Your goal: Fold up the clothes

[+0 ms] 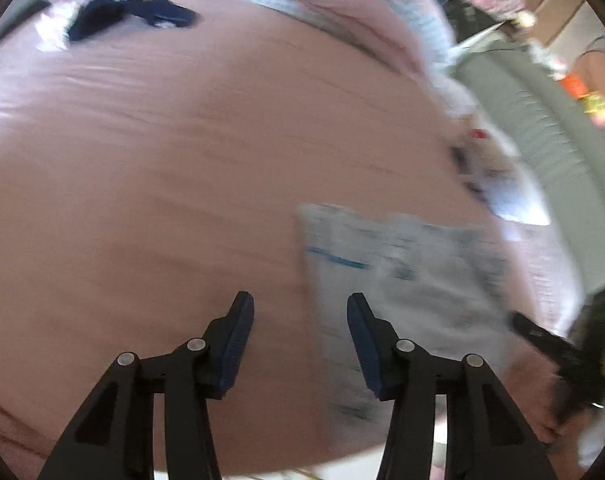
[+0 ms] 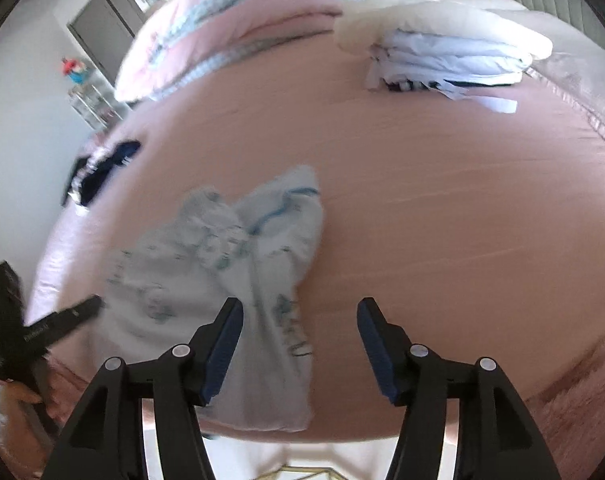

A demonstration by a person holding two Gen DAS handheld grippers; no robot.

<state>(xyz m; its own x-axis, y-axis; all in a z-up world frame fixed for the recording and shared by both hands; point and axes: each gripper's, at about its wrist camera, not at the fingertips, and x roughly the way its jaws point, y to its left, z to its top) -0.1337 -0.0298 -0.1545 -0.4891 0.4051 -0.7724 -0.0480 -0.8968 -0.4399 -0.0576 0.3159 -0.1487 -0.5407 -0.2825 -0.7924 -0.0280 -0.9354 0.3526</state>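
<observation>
A small pale-blue printed garment (image 2: 222,264) lies crumpled on the pink bed sheet (image 2: 442,208) near the front edge. It also shows blurred in the left wrist view (image 1: 402,280). My right gripper (image 2: 300,308) is open and empty, hovering just above the garment's right part. My left gripper (image 1: 300,304) is open and empty, hovering over the garment's left edge; it also shows at the left of the right wrist view (image 2: 74,312). The right gripper shows at the right edge of the left wrist view (image 1: 562,344).
A stack of folded white clothes (image 2: 450,60) sits at the far right of the bed. A dark navy garment (image 2: 106,164) lies at the far left edge. A pink and checked quilt (image 2: 230,32) is piled at the back. A grey headboard (image 1: 542,128) stands beside the bed.
</observation>
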